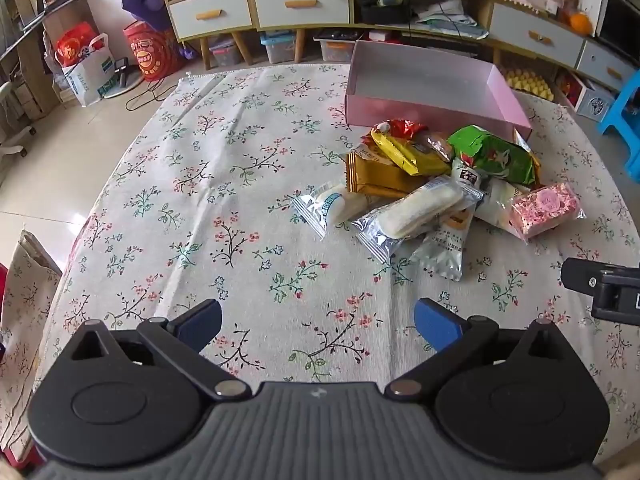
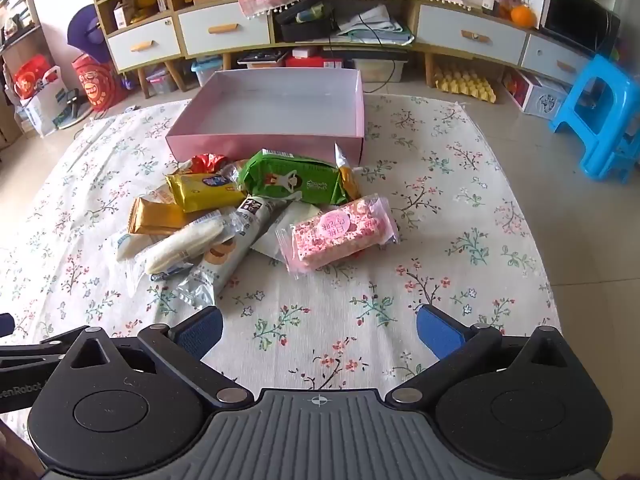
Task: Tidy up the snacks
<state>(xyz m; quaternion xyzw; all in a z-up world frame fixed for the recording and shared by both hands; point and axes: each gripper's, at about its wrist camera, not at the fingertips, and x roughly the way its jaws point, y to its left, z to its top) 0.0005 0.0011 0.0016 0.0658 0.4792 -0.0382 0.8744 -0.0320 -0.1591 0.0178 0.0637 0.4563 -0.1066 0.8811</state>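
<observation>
A pile of wrapped snacks lies on the floral tablecloth in front of an empty pink box. The pile holds a green packet, a yellow packet, a gold packet, white rice-cracker packs and a pink bar. My left gripper is open and empty, near the table's front, left of the pile. My right gripper is open and empty, just short of the pink bar; part of it shows in the left wrist view.
The floral tablecloth covers the table. Behind it stand a low cabinet with drawers, storage bins, red bags and a blue plastic stool on the right.
</observation>
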